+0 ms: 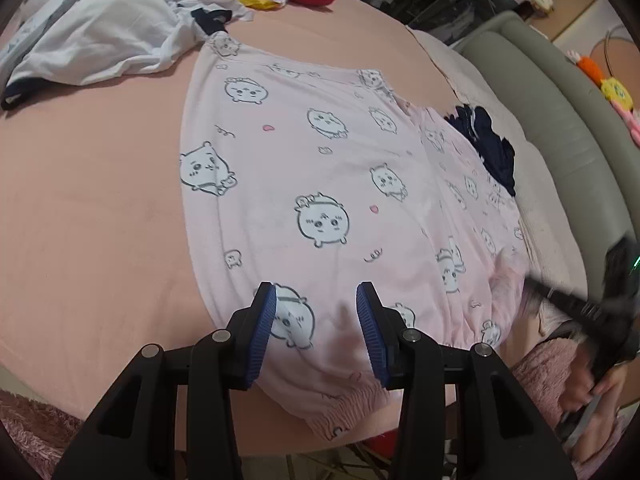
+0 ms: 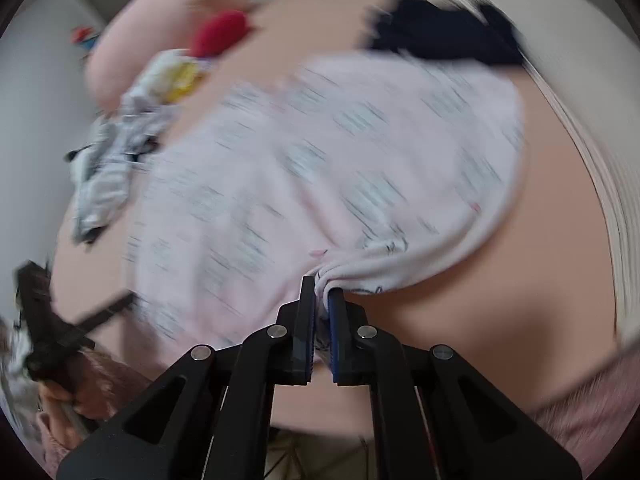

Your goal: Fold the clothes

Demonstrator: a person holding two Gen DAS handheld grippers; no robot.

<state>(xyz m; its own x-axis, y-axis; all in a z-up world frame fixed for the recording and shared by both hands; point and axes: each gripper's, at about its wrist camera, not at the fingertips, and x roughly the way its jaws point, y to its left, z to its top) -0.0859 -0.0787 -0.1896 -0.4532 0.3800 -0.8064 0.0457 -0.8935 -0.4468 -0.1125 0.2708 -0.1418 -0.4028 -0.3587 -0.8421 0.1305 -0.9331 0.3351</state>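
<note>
We see the pink printed pyjama trousers [image 1: 304, 168] spread flat on the bed [image 1: 88, 208], waistband at the near edge; our left tool [image 1: 316, 304] hovers over the waistband, jaws apart, gripping nothing; our right tool [image 2: 322, 300] is clamped on a bunched fold of the trousers' edge; white clothes [image 1: 100, 36] lie heaped beyond.

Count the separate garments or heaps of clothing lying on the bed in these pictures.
3. The pink printed pyjama bottoms lie spread in the middle, the white clothes heap lies far left, and a dark navy garment lies at the right edge. The heap may hide more.
</note>
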